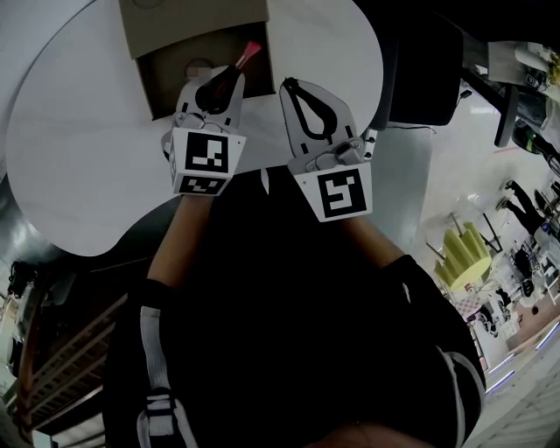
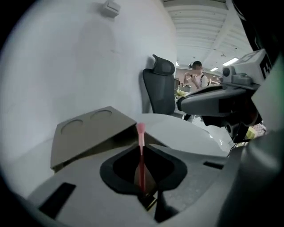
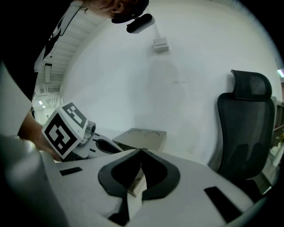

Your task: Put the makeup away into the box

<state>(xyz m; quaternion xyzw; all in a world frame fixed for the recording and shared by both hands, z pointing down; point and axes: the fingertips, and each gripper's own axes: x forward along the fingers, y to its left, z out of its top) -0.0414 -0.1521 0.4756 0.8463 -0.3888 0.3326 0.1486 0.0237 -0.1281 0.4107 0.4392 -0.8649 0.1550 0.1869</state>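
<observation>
An open cardboard box (image 1: 185,87) stands at the far side of the round white table (image 1: 79,149), its lid (image 1: 192,22) folded back. My left gripper (image 1: 236,77) is shut on a thin pink makeup stick (image 1: 250,52), whose tip juts out over the box's near edge. In the left gripper view the makeup stick (image 2: 140,133) stands up between the closed jaws of the left gripper (image 2: 141,147), with the box (image 2: 88,131) just beyond. My right gripper (image 1: 287,84) hovers beside the left one, shut with nothing in it. In the right gripper view the right gripper's (image 3: 141,150) tips touch in front of the box (image 3: 143,135).
A black office chair (image 3: 246,128) stands past the table's far right edge, also in the left gripper view as the chair (image 2: 159,88). A white wall rises behind the table. To the right lies a room with shelves and people in the distance.
</observation>
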